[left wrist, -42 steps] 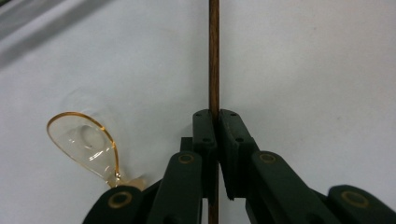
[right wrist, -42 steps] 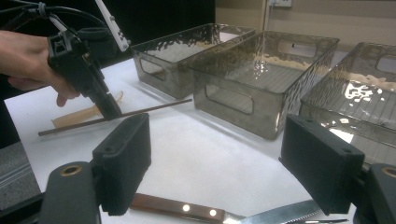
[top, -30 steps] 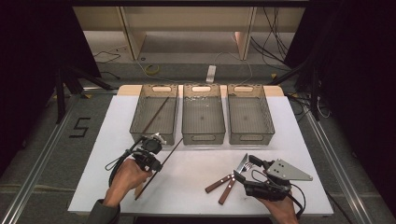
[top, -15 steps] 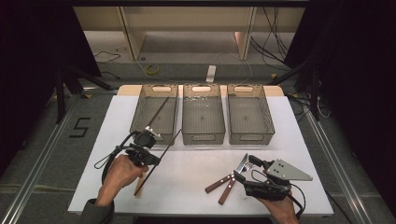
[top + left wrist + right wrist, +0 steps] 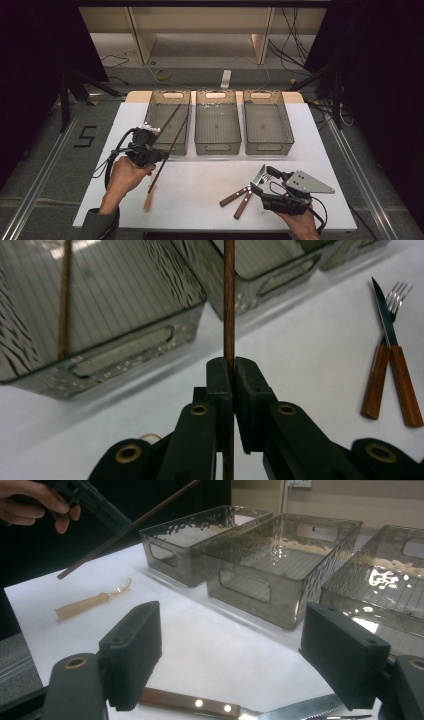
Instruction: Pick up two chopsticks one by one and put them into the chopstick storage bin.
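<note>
My left gripper [image 5: 159,156] [image 5: 230,365] is shut on a thin brown chopstick [image 5: 172,140] [image 5: 229,300], held slanted above the table with its far end over the left bin [image 5: 150,120]. A second chopstick [image 5: 167,120] [image 5: 64,305] lies inside that bin. My right gripper [image 5: 262,182] [image 5: 235,655] stands open at the front right, low over a wooden-handled knife [image 5: 200,704] and a fork [image 5: 398,294]. Their two handles [image 5: 235,197] lie side by side on the white table.
A tan spoon [image 5: 148,200] [image 5: 90,602] lies on the table below the held chopstick. Two more clear bins, the middle bin [image 5: 217,142] and the right bin [image 5: 287,125], stand in a row at the back. The left hand with its gripper [image 5: 85,500] is seen from the right gripper view.
My left gripper has moved a little left and away from the person, carrying the chopstick toward the left bin. The right gripper has not moved.
</note>
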The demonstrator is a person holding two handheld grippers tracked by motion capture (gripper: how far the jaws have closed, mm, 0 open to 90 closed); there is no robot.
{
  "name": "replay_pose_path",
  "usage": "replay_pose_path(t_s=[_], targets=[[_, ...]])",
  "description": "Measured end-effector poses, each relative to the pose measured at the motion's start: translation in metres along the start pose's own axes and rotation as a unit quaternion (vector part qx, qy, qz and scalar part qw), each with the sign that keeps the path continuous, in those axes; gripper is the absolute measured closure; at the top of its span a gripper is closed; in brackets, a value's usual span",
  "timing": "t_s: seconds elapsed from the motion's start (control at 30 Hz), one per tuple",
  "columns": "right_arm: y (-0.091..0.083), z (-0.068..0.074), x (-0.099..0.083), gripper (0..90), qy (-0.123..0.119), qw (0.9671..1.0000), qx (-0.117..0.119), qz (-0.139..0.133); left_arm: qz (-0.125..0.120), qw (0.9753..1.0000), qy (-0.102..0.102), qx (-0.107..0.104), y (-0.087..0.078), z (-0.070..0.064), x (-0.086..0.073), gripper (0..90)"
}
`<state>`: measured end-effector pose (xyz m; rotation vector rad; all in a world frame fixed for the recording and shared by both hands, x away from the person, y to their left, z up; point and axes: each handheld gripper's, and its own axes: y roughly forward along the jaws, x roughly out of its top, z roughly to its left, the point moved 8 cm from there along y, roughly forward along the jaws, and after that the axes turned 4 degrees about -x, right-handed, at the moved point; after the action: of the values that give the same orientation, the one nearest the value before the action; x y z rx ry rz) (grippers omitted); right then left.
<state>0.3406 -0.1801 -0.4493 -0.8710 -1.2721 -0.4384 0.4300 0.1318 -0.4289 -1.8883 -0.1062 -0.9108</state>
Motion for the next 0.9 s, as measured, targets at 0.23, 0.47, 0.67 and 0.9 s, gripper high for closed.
replay_pose_path(t_s=[0.23, 0.47, 0.67, 0.9], targets=[[0.0, -0.001, 0.0, 24.8, 0.001, 1.0, -0.001, 0.0, -0.037, 0.9993, -0.008, 0.0, -0.004, 0.009, 0.021, 85.2], [0.001, 0.0, -0.001, 24.8, 0.003, 1.0, 0.001, 0.002, -0.069, 0.9975, -0.012, 0.003, -0.005, 0.019, 0.04, 85.3], [0.001, -0.001, -0.001, 24.8, 0.004, 1.0, 0.0, 0.002, -0.093, 0.9956, -0.012, 0.006, -0.007, 0.028, 0.058, 85.2], [0.001, -0.001, -0.001, 24.8, 0.003, 1.0, 0.001, 0.001, -0.109, 0.9938, 0.007, 0.024, -0.007, 0.034, 0.085, 85.2]])
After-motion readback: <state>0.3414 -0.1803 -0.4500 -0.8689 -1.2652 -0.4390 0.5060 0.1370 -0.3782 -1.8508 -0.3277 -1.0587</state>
